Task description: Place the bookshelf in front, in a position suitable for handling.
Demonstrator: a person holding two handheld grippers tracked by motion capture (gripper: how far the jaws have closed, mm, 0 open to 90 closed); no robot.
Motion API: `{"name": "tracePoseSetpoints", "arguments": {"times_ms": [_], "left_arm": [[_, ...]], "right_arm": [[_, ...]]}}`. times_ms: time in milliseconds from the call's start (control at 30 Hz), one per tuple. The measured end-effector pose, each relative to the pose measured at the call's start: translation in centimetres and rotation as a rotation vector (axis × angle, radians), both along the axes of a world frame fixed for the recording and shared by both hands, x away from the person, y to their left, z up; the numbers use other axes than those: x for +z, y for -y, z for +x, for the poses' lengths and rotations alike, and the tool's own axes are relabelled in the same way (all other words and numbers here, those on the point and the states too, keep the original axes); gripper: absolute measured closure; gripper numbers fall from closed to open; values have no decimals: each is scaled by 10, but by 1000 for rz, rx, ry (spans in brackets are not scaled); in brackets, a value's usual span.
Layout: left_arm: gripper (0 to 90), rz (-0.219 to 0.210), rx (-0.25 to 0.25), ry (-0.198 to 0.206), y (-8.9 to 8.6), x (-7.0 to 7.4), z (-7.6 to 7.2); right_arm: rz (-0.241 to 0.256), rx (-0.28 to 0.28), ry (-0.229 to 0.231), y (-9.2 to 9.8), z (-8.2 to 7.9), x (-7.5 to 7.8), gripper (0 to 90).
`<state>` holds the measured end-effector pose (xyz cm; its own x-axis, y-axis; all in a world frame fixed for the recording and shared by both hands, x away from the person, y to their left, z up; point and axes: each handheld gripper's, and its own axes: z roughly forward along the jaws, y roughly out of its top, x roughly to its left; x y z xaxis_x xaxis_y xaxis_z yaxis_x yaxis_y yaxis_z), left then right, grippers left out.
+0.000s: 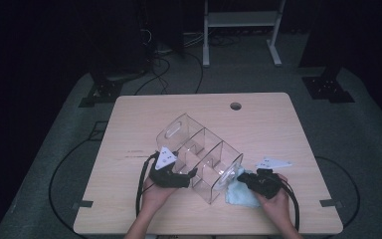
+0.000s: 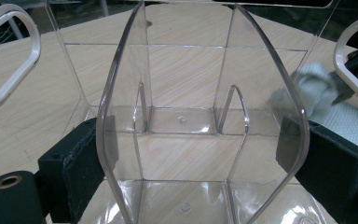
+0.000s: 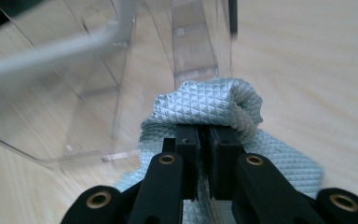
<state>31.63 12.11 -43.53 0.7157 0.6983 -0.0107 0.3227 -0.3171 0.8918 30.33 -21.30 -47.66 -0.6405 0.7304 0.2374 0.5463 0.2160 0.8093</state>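
A clear plastic organizer (image 1: 199, 147) with several compartments and a handle cutout at each end lies at an angle on the wooden table (image 1: 278, 129). My left gripper (image 1: 191, 174) holds it from the near side. In the left gripper view its two jaws press on both edges of a curved clear divider (image 2: 121, 93), so my left gripper (image 2: 200, 163) is shut on the organizer. My right gripper (image 3: 209, 135) is shut on a bunched light blue cloth (image 3: 209, 105), which touches the organizer's end wall (image 3: 74, 93). From above, the cloth (image 1: 238, 195) lies under my right gripper (image 1: 241, 177).
A round cable hole (image 1: 236, 106) sits near the table's far edge. Black cables (image 1: 164, 69) and a white frame (image 1: 241, 20) stand on the floor beyond the table. Bare tabletop lies to the left and at the back.
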Motion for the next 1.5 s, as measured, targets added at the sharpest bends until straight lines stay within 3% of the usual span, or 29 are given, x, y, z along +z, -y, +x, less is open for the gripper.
{"name": "tracePoseSetpoints", "arguments": {"times_ms": [167,300,367,400,433,567,800,1000,1100,1200,1300,1400,1500], "left_arm": [[91,0,1,1,0,0,0],[90,2,1,-2,0,0,0],[90,2,2,-4,0,0,0],[90,1,2,-3,0,0,0],[90,1,2,-3,0,0,0],[90,-1,3,-2,0,0,0],[90,-2,7,-4,0,0,-1],[90,-4,6,-6,0,0,-1],[89,0,4,-6,1,0,0],[89,-1,1,-7,0,0,1],[90,-3,-2,-12,-1,0,1],[91,-2,-2,-12,-1,0,1],[90,-2,2,-11,-1,0,0]], "right_arm": [[9,-1,7,1,0,2,840],[-14,3,-62,-2,4,-12,838],[-19,2,-63,-3,4,-12,837],[-26,1,-55,-3,4,-11,837],[-21,-5,-14,-3,1,-4,838],[2,-6,21,-2,-3,6,838],[-27,0,-27,-5,1,-9,836],[-6,0,11,-4,-5,2,837],[-15,33,-15,-12,-9,-3,836],[-28,109,-17,-24,-17,-4,833],[-40,132,-16,-26,-17,-2,837],[-80,76,-8,-21,-11,-4,837],[-69,44,-22,-16,-6,-7,837]]}}
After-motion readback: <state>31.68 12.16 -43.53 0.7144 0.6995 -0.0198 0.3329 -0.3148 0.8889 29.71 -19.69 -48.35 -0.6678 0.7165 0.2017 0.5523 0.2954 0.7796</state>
